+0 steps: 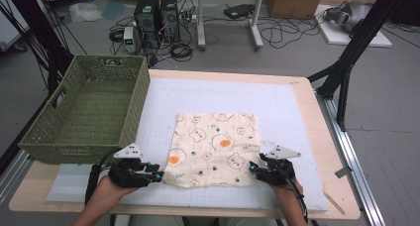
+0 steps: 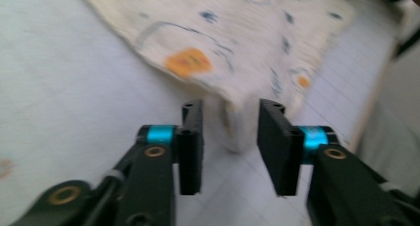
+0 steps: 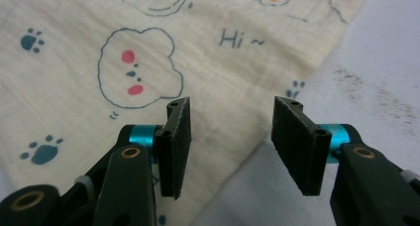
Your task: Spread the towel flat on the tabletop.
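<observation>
While both tools wait at the near edge: a folding grasp is just beginning, I judge.
Cloth: a cream square cotton cloth printed with bears and fried eggs (image 1: 214,147) lies flat on the pale gridded mat (image 1: 277,99), beside a green woven basket (image 1: 89,109).
Left gripper (image 2: 230,132): jaws parted around the cloth's near left corner, not yet pinching.
Right gripper (image 3: 232,137): jaws parted over the near right edge.
Next move: close both on the corners, then lift evenly together.
</observation>
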Action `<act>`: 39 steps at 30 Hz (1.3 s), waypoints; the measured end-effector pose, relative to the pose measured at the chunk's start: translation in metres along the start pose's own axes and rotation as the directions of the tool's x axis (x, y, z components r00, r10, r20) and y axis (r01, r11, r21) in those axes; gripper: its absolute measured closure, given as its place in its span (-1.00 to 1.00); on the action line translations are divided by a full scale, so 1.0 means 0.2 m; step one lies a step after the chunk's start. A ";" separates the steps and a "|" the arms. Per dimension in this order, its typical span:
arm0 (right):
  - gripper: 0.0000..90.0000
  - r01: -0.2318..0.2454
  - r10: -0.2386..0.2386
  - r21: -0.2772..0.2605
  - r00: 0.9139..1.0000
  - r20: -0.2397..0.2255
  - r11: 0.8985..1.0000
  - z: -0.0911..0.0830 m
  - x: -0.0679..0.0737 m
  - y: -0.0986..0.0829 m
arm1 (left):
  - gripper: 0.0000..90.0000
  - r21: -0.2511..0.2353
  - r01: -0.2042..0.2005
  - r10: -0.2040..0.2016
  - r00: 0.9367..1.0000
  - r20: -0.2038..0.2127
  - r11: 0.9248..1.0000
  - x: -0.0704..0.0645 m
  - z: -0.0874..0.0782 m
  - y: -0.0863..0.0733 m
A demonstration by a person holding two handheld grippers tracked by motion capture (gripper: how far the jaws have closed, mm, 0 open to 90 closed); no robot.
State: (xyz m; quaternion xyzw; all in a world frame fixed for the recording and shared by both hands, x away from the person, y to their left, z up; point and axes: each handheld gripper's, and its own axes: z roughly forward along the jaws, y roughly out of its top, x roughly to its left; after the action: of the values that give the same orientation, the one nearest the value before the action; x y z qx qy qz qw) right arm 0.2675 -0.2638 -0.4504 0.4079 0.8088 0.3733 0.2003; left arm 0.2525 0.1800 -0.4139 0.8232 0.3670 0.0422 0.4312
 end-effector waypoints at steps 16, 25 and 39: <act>0.44 0.021 -0.021 -0.005 0.996 0.085 1.000 -0.03 -0.01 0.01 | -0.02 -0.020 0.037 -0.039 0.986 -0.163 0.999 0.11 0.42 0.18; 0.34 -0.070 0.070 -0.009 0.997 0.042 0.998 0.01 -0.04 0.01 | 0.92 -0.006 -0.083 0.078 0.961 -0.266 0.997 0.09 0.46 0.21; 0.22 -0.055 0.058 -0.028 0.991 0.118 0.998 0.01 -0.04 0.05 | 0.08 -0.090 -0.032 0.003 0.951 -0.310 0.995 0.14 0.42 0.26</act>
State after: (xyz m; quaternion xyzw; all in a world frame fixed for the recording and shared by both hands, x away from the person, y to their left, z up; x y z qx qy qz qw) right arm 0.2794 -0.2656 -0.4432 0.4496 0.7791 0.3637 0.2422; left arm 0.3360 0.1218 -0.4347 0.7884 0.4204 0.1918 0.4061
